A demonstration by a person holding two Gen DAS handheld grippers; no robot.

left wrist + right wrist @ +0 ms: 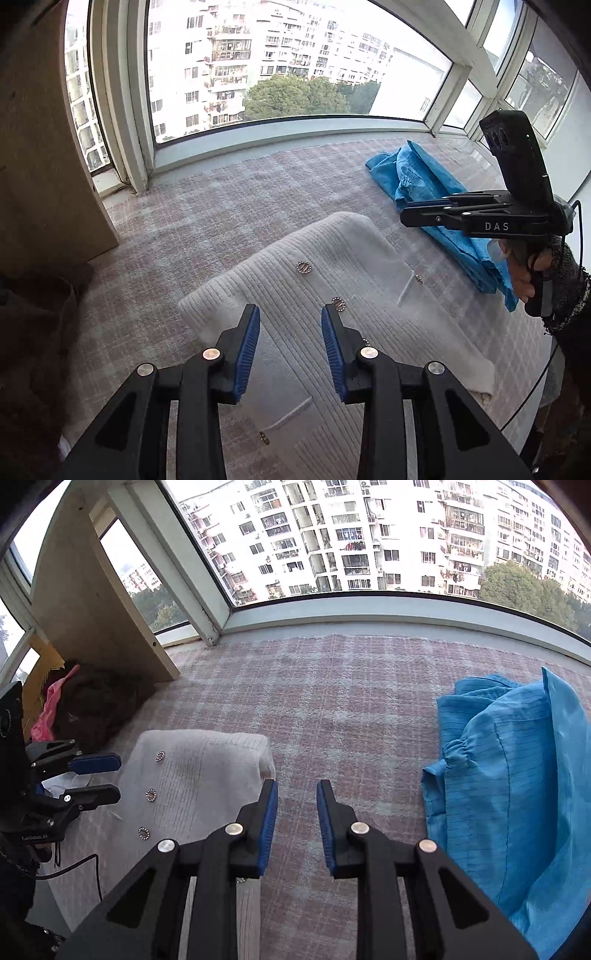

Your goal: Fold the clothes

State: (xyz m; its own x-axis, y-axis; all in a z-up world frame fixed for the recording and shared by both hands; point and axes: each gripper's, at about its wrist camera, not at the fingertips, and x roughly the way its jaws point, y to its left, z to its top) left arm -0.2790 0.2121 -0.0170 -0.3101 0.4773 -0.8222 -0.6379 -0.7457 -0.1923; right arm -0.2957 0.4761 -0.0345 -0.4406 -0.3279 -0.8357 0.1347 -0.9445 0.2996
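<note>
Both grippers over the pink-and-grey checked blanket (332, 701), nothing held.

We see the folded white ribbed knit cardigan with round jewelled buttons (332, 280) lying mid-blanket, toward its left side. The left gripper (290, 314) hangs above it, jaws narrowly parted and empty. The right gripper (297, 788) hangs over bare blanket just right of the cardigan's folded edge, jaws narrow, gripping nothing. A crumpled bright blue pinstriped garment (517, 775) lies toward the blanket's right edge, well apart from the cardigan. At the far left edge a dark brown fuzzy heap (99, 705) and a pink cloth (50, 705) sit beside a leaning pale wooden board (96, 602). No containers are visible to us.
</note>
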